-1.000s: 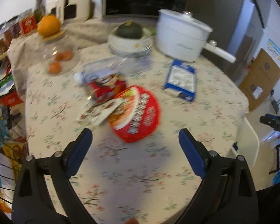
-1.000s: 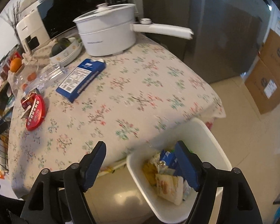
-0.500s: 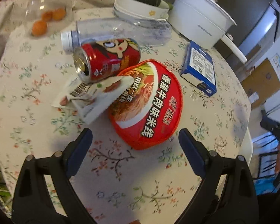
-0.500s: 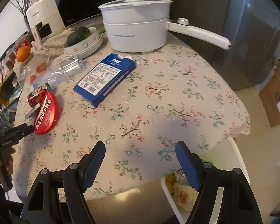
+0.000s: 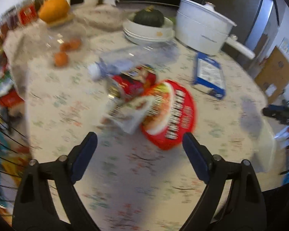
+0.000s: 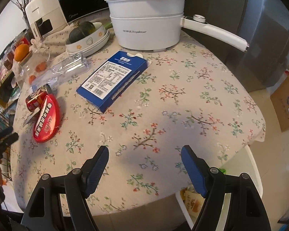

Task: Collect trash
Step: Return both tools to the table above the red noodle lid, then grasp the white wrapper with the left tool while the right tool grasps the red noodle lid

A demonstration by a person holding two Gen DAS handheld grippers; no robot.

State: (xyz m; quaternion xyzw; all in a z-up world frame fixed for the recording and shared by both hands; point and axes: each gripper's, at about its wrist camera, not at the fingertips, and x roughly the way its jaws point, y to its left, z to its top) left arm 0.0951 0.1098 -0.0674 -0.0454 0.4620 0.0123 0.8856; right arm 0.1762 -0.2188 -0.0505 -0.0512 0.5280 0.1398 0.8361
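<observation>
the left gripper [image 5: 138, 144] hangs over the floral tablecloth [image 6: 183, 100], its jaws spread wide and just narrowing, nothing between them. just ahead of it lies the trash pile: a red instant noodle lid [image 5: 171, 113] flat on the cloth, a torn white sachet [image 5: 129, 113] overlapping its left edge, a red drink can [image 5: 133, 82] on its side just behind, touching the lid, and a clear plastic bottle [image 5: 125, 61] lying behind the can. the left view is blurred, so finer detail is lost. the right gripper [image 6: 144, 157] hovers near the table's front edge, jaws apart and empty. a blue carton [image 6: 113, 77] lies flat mid-table, in front of a white electric pot [image 6: 146, 28]. below the table edge at the right sits a white bin [image 6: 254, 169] with wrappers inside. a dark green squash [image 6: 81, 31] rests in stacked bowls beside the pot.
</observation>
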